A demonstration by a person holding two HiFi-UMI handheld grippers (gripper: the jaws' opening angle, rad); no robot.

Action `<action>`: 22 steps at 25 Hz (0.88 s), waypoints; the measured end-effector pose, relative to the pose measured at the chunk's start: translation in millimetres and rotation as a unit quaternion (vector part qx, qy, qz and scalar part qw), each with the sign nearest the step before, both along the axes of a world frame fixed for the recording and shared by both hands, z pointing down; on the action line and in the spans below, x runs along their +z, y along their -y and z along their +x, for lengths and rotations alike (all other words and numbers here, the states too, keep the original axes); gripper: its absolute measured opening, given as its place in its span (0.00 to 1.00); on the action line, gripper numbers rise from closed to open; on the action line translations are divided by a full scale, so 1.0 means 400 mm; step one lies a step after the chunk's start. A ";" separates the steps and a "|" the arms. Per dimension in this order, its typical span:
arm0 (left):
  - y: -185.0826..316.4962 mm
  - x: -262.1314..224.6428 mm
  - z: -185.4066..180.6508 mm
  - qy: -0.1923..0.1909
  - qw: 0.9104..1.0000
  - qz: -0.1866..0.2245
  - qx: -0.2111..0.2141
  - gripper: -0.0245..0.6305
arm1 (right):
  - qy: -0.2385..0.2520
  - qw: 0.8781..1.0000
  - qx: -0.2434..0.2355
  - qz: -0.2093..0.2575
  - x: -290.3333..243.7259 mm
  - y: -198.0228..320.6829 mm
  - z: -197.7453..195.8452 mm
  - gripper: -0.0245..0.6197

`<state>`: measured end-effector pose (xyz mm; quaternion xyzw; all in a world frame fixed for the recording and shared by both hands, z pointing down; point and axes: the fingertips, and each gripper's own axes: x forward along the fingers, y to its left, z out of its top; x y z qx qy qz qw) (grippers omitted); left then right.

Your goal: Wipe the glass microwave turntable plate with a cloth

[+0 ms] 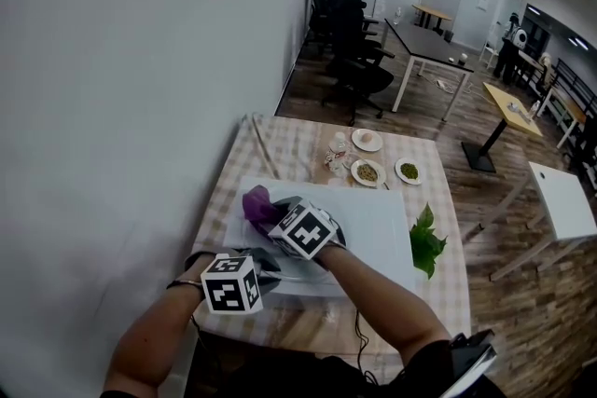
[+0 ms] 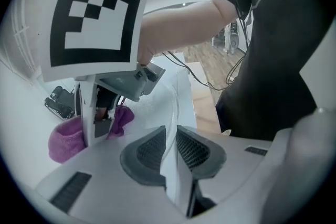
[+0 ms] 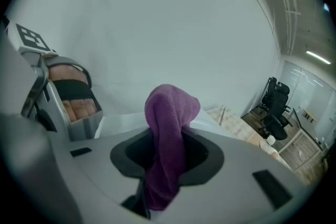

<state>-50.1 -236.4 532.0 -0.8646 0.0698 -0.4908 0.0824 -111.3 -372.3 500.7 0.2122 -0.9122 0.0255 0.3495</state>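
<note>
The glass turntable plate (image 1: 313, 273) lies on a white board (image 1: 384, 221), partly hidden under both grippers. In the left gripper view its clear rim (image 2: 171, 105) runs between the ribbed pads, and my left gripper (image 2: 169, 138) is shut on it. In the head view the left gripper (image 1: 264, 267) sits at the plate's near left edge. My right gripper (image 3: 167, 140) is shut on a purple cloth (image 3: 170, 113) that stands up out of the jaws. The cloth (image 1: 259, 204) is at the plate's far left side, ahead of the right gripper (image 1: 276, 217), and it also shows beside that gripper (image 2: 64, 139).
The board lies on a chequered tablecloth (image 1: 448, 284) against a white wall at left. Small dishes of food (image 1: 367, 171) and a cup stand at the table's far side. A green leafy sprig (image 1: 426, 243) lies off the board's right edge. Office chairs and tables stand beyond.
</note>
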 end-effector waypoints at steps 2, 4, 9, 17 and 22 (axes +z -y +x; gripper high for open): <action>0.002 0.003 -0.002 0.002 1.000 0.001 -0.003 0.15 | -0.002 1.000 0.004 -0.002 0.001 0.005 0.016 0.23; 0.005 0.007 -0.005 0.005 1.000 0.005 -0.005 0.15 | -0.003 1.000 0.008 0.003 -0.001 0.013 0.034 0.23; 0.003 0.007 -0.001 0.010 1.000 0.003 -0.001 0.15 | 0.004 0.999 0.032 -0.007 0.005 0.019 0.101 0.23; 0.004 0.004 -0.008 0.003 1.000 -0.002 -0.002 0.15 | -0.003 0.998 0.068 -0.013 0.004 0.031 0.219 0.23; 0.006 0.000 -0.013 -0.001 1.000 0.004 -0.001 0.15 | -0.008 0.995 0.095 -0.019 0.004 0.036 0.289 0.23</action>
